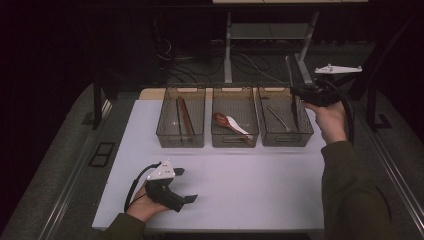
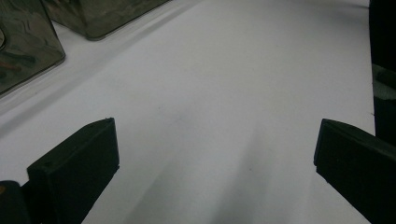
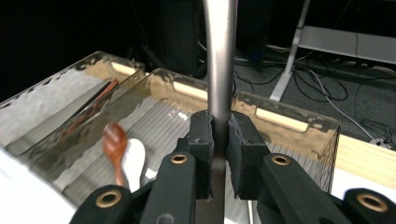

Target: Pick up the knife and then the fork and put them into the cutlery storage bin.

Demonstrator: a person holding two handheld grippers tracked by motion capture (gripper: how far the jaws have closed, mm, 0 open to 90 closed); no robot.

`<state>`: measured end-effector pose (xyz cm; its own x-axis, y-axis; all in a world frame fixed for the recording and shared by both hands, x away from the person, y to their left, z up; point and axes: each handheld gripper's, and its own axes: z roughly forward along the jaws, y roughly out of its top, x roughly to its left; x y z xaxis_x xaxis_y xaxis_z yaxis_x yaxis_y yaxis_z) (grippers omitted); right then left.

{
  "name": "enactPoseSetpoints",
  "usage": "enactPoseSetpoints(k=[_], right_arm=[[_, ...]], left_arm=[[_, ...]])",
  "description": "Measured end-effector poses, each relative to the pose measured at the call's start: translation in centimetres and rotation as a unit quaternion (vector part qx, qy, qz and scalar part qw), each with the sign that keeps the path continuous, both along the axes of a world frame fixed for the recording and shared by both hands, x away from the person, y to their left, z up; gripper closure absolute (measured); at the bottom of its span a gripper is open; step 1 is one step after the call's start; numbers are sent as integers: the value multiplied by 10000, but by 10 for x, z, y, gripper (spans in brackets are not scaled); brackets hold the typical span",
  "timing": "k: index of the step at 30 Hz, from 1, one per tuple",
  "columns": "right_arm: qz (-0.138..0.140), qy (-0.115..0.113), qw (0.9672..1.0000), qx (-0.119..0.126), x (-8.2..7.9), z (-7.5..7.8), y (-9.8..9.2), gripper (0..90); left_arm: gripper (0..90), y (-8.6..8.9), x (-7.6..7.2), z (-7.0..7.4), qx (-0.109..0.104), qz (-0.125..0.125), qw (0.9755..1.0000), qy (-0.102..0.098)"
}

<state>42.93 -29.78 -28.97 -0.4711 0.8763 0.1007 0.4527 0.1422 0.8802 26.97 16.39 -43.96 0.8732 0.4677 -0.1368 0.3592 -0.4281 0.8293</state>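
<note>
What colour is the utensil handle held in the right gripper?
Silver-grey metal handle; clearest in the right gripper view.

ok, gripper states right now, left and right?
Left gripper: open, nothing between the jaws, over the white table.
Right gripper: shut on a slim grey metal utensil handle, above the right-hand clear bin.

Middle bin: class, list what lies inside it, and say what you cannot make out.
Inside the middle bin lie a brown spoon and a white spoon, crossing each other. How far the brown handle runs under the white spoon is hidden.
</note>
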Motion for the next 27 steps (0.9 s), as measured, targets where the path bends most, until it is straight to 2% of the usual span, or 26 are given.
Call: enactPoseSetpoints(k=[6, 10, 20, 27], right_arm=[[-229, 81, 9997, -86, 21, -14, 4, 805], [-382, 254, 9989, -49, 31, -29, 4, 805], [-512, 655, 9965, -102, 40, -61, 9, 804], [-623, 1009, 9928, -186, 43, -79, 7, 804]], left_arm=[[0, 0, 0, 0, -33, -18, 10000, -3], [0, 0, 0, 0, -57, -18, 10000, 0], [0, 1, 0, 1, -66, -45, 10000, -7], [0, 0, 0, 0, -58, -57, 10000, -8]])
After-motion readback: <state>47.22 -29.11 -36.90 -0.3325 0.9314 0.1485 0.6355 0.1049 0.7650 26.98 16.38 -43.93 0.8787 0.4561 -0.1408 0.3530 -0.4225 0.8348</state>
